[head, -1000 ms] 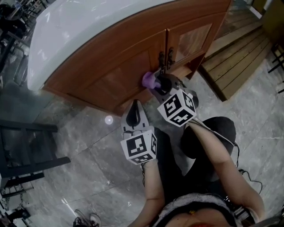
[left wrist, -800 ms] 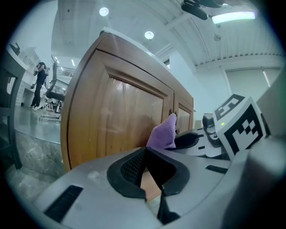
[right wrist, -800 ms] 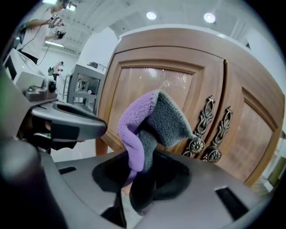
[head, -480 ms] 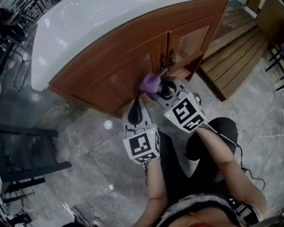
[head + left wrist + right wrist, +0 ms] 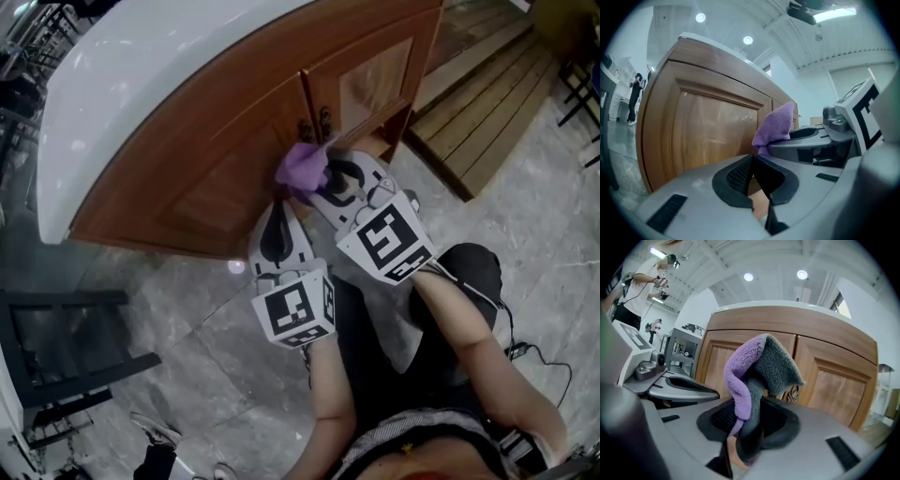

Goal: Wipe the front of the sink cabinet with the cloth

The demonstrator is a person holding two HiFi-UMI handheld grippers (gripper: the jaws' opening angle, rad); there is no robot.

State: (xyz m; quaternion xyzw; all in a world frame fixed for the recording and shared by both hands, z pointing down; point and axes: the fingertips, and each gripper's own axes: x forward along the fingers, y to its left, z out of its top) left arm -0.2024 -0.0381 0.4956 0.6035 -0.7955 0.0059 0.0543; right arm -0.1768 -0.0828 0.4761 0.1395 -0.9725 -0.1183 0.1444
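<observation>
A purple and grey cloth (image 5: 302, 167) is pressed against the brown wooden sink cabinet front (image 5: 211, 183), just below the pair of door handles (image 5: 314, 127). My right gripper (image 5: 325, 178) is shut on the cloth (image 5: 749, 376), which sticks up out of its jaws. The cabinet doors (image 5: 834, 385) fill the background of the right gripper view. My left gripper (image 5: 278, 208) is shut and holds nothing. It points at the left door, just left of and below the cloth. In the left gripper view the cloth (image 5: 777, 125) shows beyond my left gripper (image 5: 757, 176), beside the right gripper (image 5: 806, 140).
A white countertop (image 5: 141, 75) overhangs the cabinet. Wooden decking (image 5: 487, 103) lies to the right and a dark chair frame (image 5: 66, 347) to the left on the grey stone floor. A cable (image 5: 534, 352) lies by the person's leg. Another person (image 5: 642, 282) stands far off.
The right gripper and the cloth have shifted slightly along the door, closer under the handles. The left gripper stays beside it, shut. The head view has swung a little.
</observation>
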